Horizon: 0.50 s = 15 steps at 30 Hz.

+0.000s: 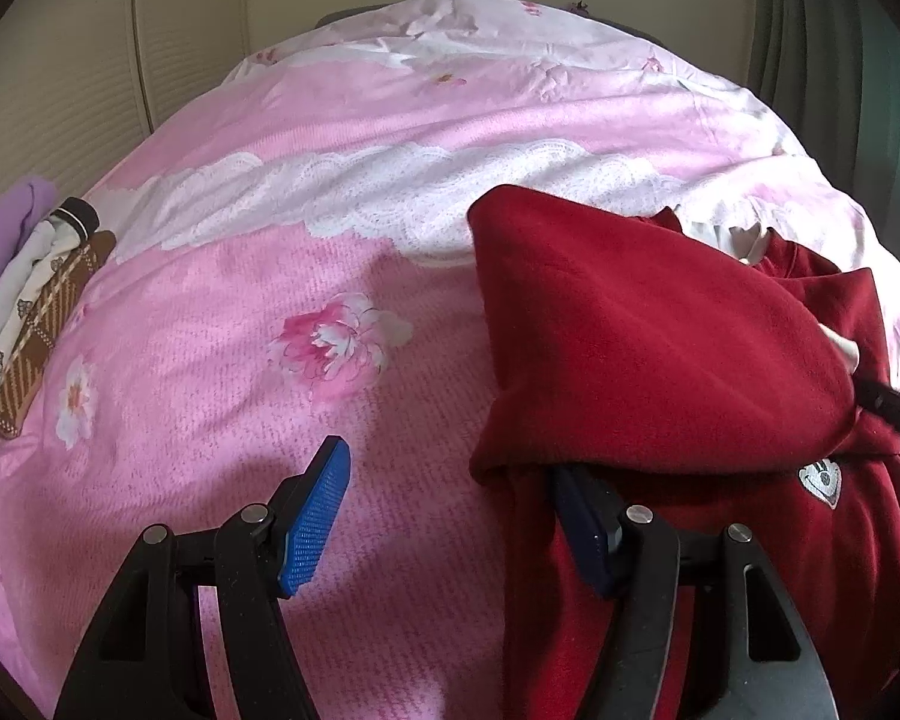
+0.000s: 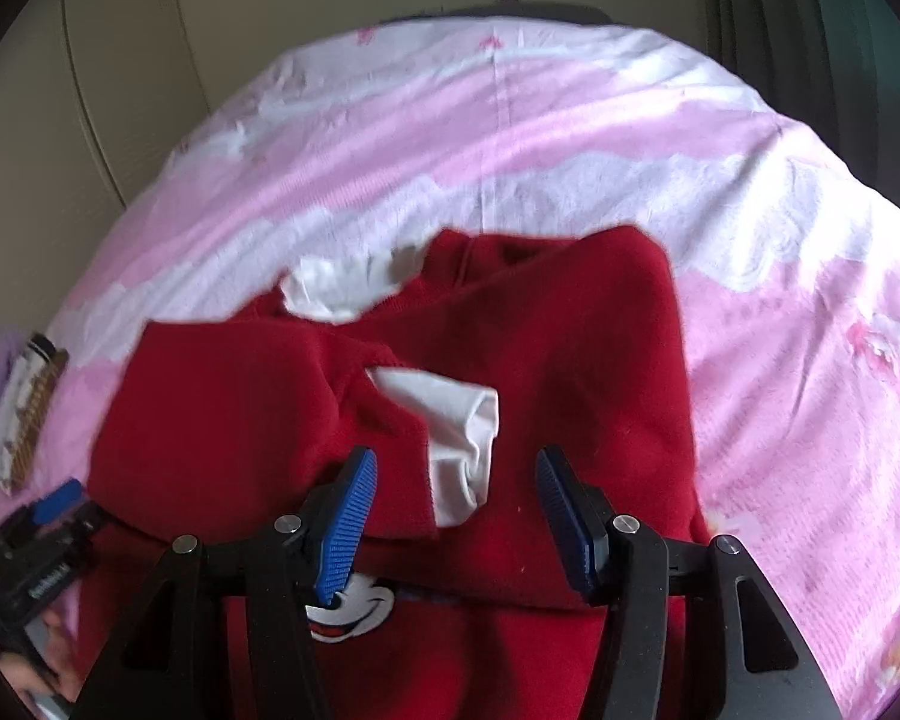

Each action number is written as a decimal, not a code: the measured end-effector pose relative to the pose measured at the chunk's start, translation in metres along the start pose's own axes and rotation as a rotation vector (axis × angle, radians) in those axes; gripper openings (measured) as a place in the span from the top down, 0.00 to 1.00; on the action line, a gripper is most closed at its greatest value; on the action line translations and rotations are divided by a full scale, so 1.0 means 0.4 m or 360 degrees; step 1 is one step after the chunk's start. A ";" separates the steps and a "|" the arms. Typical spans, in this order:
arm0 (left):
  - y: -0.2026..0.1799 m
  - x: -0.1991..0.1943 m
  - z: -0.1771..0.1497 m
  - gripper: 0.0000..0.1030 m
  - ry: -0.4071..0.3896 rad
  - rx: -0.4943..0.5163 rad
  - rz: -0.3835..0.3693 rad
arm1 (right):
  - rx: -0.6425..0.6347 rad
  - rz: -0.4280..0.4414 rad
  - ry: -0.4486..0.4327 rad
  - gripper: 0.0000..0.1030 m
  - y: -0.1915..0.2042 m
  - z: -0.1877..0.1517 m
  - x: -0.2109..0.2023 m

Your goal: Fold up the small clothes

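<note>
Left wrist view, from left to right: a small stack of folded clothes, lilac, white and brown-striped [image 1: 27, 312], is seen at the far left edge of a bed covered by a pink floral sheet [image 1: 330, 276]. The left claw [image 1: 450, 516] is held low over the bed with its blue-padded fingers [image 1: 315, 519] spread wide; its right finger is tucked under a lifted fold of a dark red fleece sweatshirt with a cartoon face patch [image 1: 660, 348], which lies on the right half of the bed. Nothing is pinched by it.

Right wrist view: the sweatshirt is seen partly folded over itself, with a white inner garment [image 2: 462, 444] showing through the neck opening. The right claw [image 2: 456, 516] is poised just above the sweatshirt's front, angled forward and down, its fingers spread wide apart and gripping nothing.

As a judgement, the draped fold could be dragged askew if the left claw is withdrawn sideways, since the cloth rests on one finger only. The white lining could also be bunched by a careless grasp.
</note>
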<state>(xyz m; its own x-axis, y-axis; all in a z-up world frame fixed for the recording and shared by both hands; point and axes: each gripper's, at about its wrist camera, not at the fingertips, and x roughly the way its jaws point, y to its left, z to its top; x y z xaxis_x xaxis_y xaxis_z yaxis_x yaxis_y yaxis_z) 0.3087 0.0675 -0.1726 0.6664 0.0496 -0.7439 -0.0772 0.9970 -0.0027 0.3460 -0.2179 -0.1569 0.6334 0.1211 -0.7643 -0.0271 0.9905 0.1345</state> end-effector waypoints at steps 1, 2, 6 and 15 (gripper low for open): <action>0.003 0.001 -0.004 0.35 0.0000 -0.0004 0.0005 | -0.0016 -0.0046 0.0035 0.46 0.002 -0.008 0.014; 0.006 0.003 -0.007 0.35 0.0003 -0.0010 0.0003 | -0.0026 -0.0065 0.0043 0.46 0.003 -0.013 0.020; 0.014 0.013 -0.019 0.34 0.0017 -0.0018 0.0002 | -0.0085 -0.0168 0.0053 0.46 0.011 -0.034 0.030; 0.000 -0.086 -0.047 0.36 0.0005 -0.0029 -0.0061 | -0.0041 -0.0162 0.0023 0.49 -0.022 -0.053 -0.035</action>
<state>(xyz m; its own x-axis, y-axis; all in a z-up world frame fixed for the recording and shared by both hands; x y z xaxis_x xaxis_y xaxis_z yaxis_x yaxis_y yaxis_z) 0.2719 0.0649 -0.1597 0.6666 0.0110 -0.7453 -0.0650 0.9969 -0.0434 0.3209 -0.2267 -0.1609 0.6229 0.0202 -0.7820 0.0172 0.9991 0.0395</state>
